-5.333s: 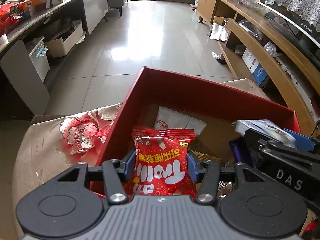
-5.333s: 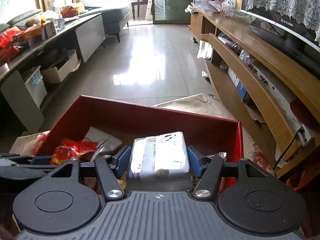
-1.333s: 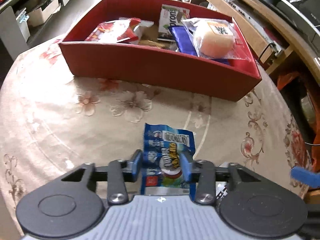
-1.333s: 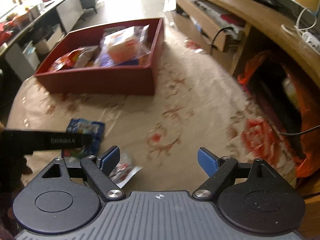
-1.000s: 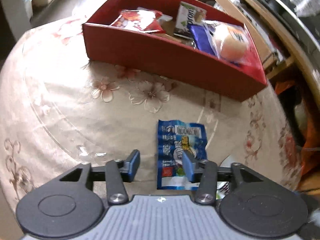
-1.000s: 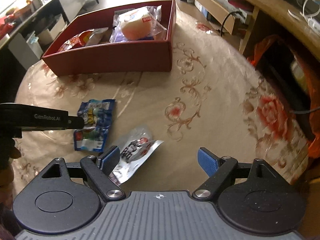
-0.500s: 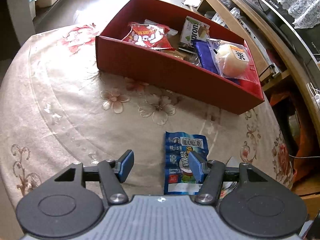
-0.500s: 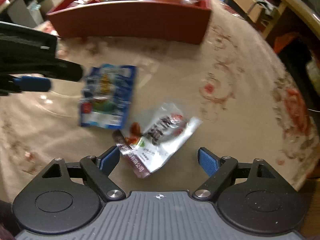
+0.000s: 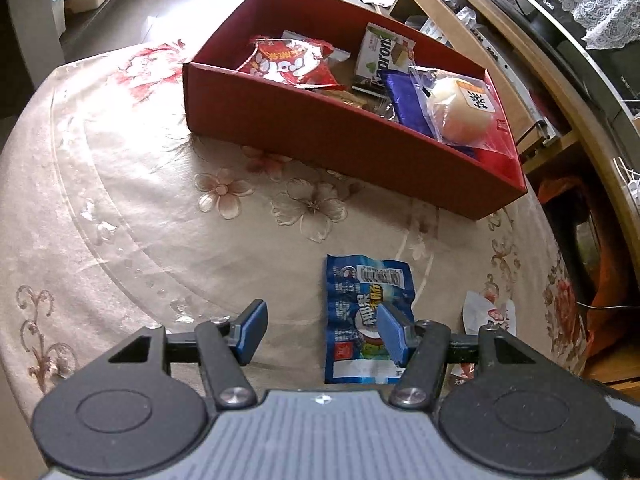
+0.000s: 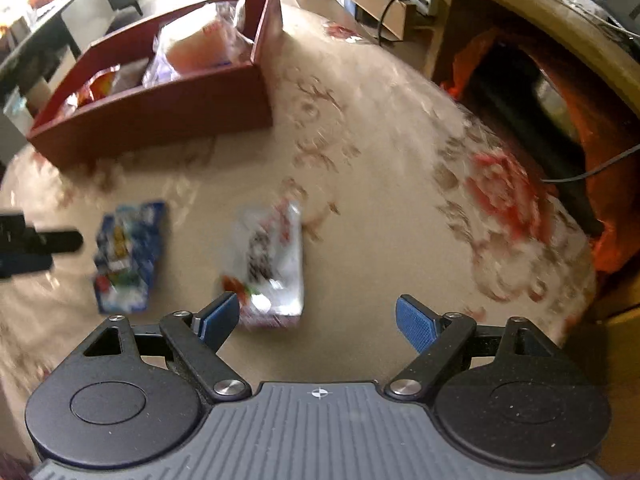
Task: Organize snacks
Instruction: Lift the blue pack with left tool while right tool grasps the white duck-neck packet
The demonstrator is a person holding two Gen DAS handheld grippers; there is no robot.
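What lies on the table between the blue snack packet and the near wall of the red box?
Nothing: in the left wrist view only bare floral tablecloth lies between the blue snack packet and the red box.

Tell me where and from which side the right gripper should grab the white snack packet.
Come from above and pinch the white packet across its narrow width near the middle: it lies flat on the tablecloth, long axis pointing away, between the open right gripper's pads.
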